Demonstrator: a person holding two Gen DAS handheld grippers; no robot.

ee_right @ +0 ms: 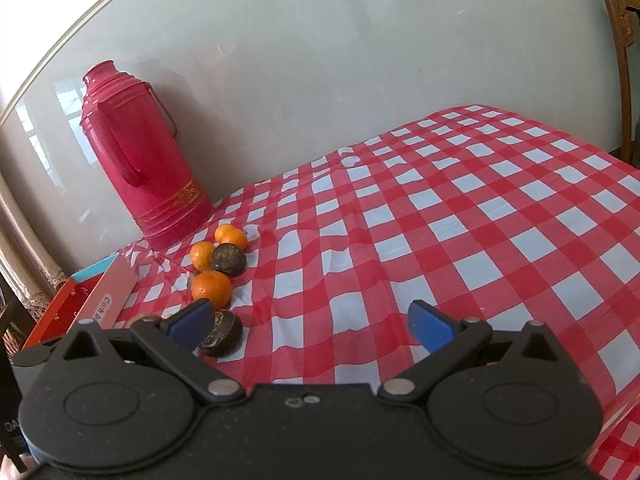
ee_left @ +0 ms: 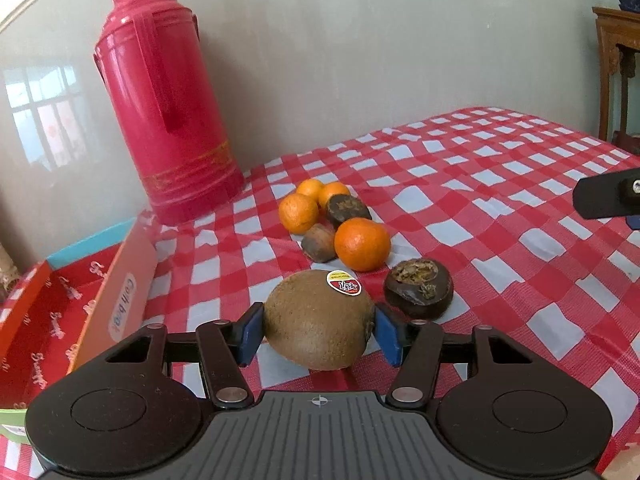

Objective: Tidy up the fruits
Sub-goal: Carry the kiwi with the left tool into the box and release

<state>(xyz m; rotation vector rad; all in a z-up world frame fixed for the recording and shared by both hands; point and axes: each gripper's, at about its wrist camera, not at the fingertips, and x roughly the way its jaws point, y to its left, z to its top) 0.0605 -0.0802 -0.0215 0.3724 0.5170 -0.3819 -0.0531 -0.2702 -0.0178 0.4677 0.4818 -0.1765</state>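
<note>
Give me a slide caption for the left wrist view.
Left gripper clamps a brown stickered kiwi above the red checked tablecloth, oranges beyond.

Left claw (ee_left: 319, 332): blue pads (ee_left: 249, 336) pressed on both sides of a brown fruit, jaws partly closed, level and low over the desk. Right claw (ee_right: 312, 326): jaws spread wide, nothing between the pads (ee_right: 430, 326), held low. Its fingertip pokes into the left wrist view at the right edge.
</note>
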